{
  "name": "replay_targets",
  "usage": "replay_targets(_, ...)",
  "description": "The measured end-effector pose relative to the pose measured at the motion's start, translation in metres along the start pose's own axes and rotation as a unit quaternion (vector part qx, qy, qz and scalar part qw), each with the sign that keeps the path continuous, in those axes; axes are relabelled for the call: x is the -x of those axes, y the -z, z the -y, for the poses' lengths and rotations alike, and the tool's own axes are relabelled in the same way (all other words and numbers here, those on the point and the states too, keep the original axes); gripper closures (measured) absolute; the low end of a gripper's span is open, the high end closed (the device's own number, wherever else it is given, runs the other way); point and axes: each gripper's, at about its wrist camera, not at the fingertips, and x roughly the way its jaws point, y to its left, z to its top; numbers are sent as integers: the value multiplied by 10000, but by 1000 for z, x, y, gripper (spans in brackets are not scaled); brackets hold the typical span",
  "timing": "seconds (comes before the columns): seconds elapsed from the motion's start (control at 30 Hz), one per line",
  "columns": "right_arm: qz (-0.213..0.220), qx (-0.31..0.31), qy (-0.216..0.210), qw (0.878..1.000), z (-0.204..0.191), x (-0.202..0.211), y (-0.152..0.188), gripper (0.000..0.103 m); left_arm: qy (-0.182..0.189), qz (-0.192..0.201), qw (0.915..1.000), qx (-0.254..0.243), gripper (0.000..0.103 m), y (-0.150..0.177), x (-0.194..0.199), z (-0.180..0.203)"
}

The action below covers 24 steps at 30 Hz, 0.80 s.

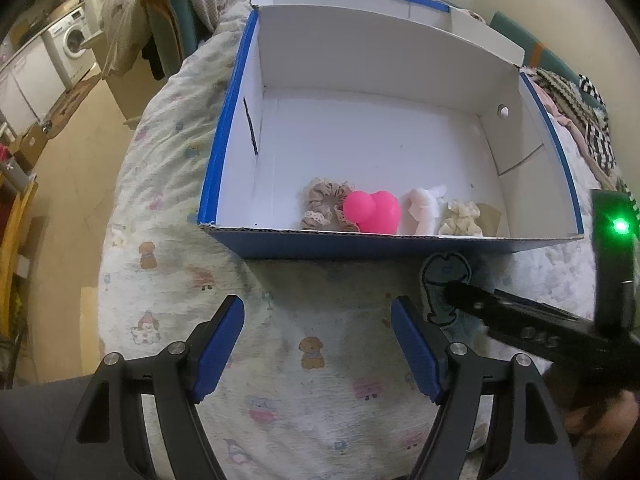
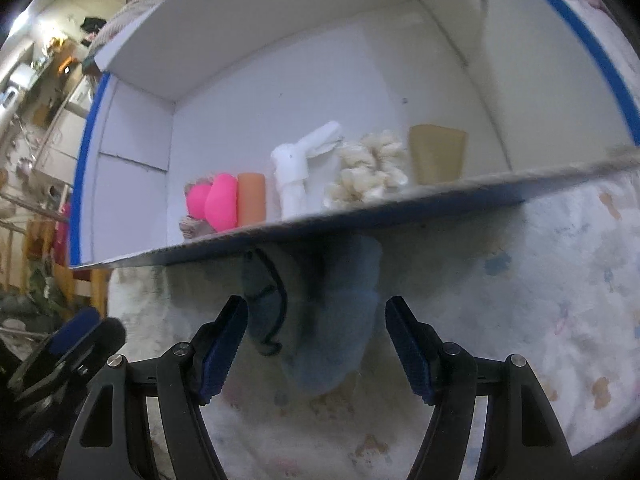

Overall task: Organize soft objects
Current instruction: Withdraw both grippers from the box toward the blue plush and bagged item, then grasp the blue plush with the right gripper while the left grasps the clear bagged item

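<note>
A blue box (image 1: 224, 160) with a white inside stands on the quilt. Along its near wall lie a beige scrunchie (image 1: 324, 208), a pink heart toy (image 1: 374, 212), a white plush rabbit (image 1: 422, 210) and a cream scrunchie (image 1: 460, 218). A blue-grey soft toy (image 2: 324, 332) lies on the quilt just outside that wall. My right gripper (image 2: 316, 344) stands open around it, pads apart from its sides. In the left wrist view a black finger (image 1: 476, 302) of it covers the toy (image 1: 442, 276). My left gripper (image 1: 318, 344) hangs open over bare quilt, nothing between its fingers.
The right wrist view also shows an orange cylinder (image 2: 251, 198) and a tan cup-shaped piece (image 2: 438, 154) in the box. The patterned quilt (image 1: 160, 264) drops off at the left to the floor. Clothes (image 1: 576, 112) lie right of the box.
</note>
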Motion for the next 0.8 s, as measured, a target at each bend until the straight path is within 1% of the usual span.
replay_targets(0.03,1,131,117,9998,-6,-4,-1,28,0,6,10000,13,29,0,0,0)
replay_targets(0.1,-60,353,259,9990,-13,-13,-3,24,0,20,10000,33,29,-1,0,-2)
replay_targets(0.27,-81,545,292,9981,-19,-23,0,25,-25,-17,10000,93,29,-2,-3,-5)
replay_targets(0.3,-61,570,294,9979,-19,-24,0,29,-26,-21,9999,102,29,-2,-3,-6)
replay_targets(0.33,-37,581,258,9980,-20,-22,0,47,-28,-21,9999,109,29,-2,-4,-6)
replay_targets(0.37,-58,598,211,9980,-21,-22,0,62,-31,-7,9999,109,29,-2,-3,-6)
replay_targets(0.4,-54,620,164,9979,-22,-21,1,63,-31,14,9999,102,29,-2,-3,-6)
replay_targets(0.43,-9,660,148,9977,-24,-18,2,68,-33,29,10000,89,29,-2,-3,-5)
replay_targets(0.5,42,731,93,9973,-27,-12,3,70,-62,47,10000,40,29,-2,-4,-2)
replay_targets(0.6,79,595,-252,9979,-24,2,4,71,-101,37,9999,18,29,-2,-6,1)
replay_targets(0.7,135,231,-869,9959,-9,29,8,71,-121,28,9999,28,29,-2,-8,4)
replay_targets(0.8,312,-39,-1141,9930,8,55,13,71,-136,-15,9999,-28,30,0,-12,9)
